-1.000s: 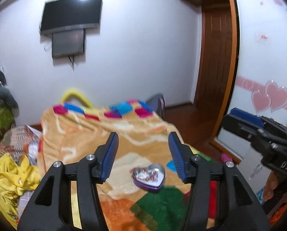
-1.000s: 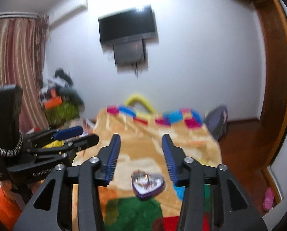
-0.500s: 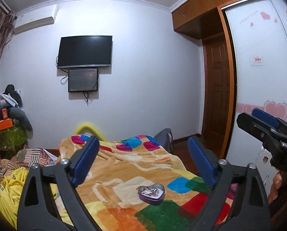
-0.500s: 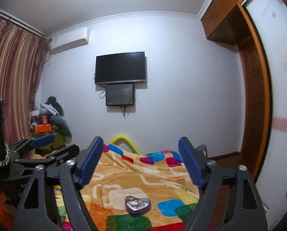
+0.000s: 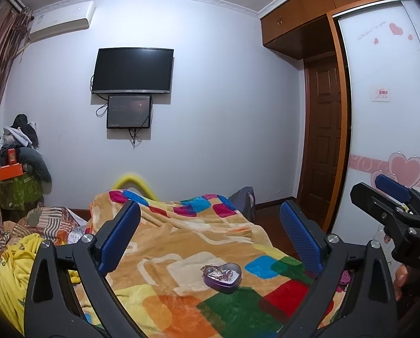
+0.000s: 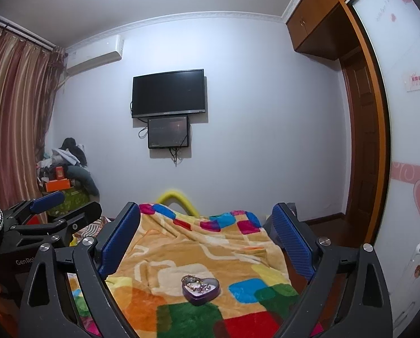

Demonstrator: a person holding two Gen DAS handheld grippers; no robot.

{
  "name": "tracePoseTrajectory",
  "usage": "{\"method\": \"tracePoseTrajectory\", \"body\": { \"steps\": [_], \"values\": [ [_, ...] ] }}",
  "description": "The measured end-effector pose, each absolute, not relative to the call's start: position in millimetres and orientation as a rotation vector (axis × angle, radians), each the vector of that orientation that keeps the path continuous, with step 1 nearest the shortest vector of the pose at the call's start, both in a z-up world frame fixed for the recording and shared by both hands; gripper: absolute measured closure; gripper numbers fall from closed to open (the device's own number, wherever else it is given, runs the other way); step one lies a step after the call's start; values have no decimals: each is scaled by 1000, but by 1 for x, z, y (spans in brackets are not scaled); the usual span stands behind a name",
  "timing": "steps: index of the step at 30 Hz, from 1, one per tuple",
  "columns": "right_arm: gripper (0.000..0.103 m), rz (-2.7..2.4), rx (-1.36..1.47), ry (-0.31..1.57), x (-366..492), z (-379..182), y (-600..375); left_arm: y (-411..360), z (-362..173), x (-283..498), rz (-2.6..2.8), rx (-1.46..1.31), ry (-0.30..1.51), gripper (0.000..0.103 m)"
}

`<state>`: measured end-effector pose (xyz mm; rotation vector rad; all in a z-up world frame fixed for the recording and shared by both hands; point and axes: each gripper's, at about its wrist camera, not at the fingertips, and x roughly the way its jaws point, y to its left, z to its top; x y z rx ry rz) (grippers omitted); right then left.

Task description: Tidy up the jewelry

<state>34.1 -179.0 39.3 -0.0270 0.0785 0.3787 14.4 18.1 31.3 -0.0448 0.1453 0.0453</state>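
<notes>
A purple heart-shaped tin (image 5: 222,274) with jewelry (image 5: 218,272) lying in it sits on the colourful blanket (image 5: 181,242) of a bed. It also shows in the right wrist view (image 6: 200,287), with jewelry (image 6: 196,285) inside. My left gripper (image 5: 210,222) is open wide and empty, held above and behind the tin. My right gripper (image 6: 207,221) is open wide and empty, likewise well back from the tin. Each gripper shows at the edge of the other's view.
A yellow cloth (image 5: 10,270) and striped clothes lie left of the bed. A TV (image 5: 133,70) hangs on the far wall. A wooden door (image 5: 322,140) and a wardrobe with pink hearts (image 5: 393,140) stand at the right. Curtains (image 6: 15,118) hang left.
Both grippers have opened wider and pulled up and back from the tin, so the room's upper walls and ceiling now show. The tin has not moved.
</notes>
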Motion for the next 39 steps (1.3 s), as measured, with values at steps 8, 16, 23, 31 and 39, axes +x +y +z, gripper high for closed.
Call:
{"method": "tracePoseTrajectory", "body": {
  "steps": [8,16,23,31,39],
  "values": [
    [10,384,-29,90,32,36,-179,17,30,14,48,-43,150,3],
    [10,386,-30,104,31,36,-179,18,29,16,46,-51,156,3],
    [10,390,-36,112,29,38,-178,18,29,18,47,-57,160,2],
    [9,393,-35,116,30,39,-178,19,29,20,49,-61,164,2],
    [9,393,-34,121,29,39,-177,19,29,20,47,-62,164,1]
  ]
}}
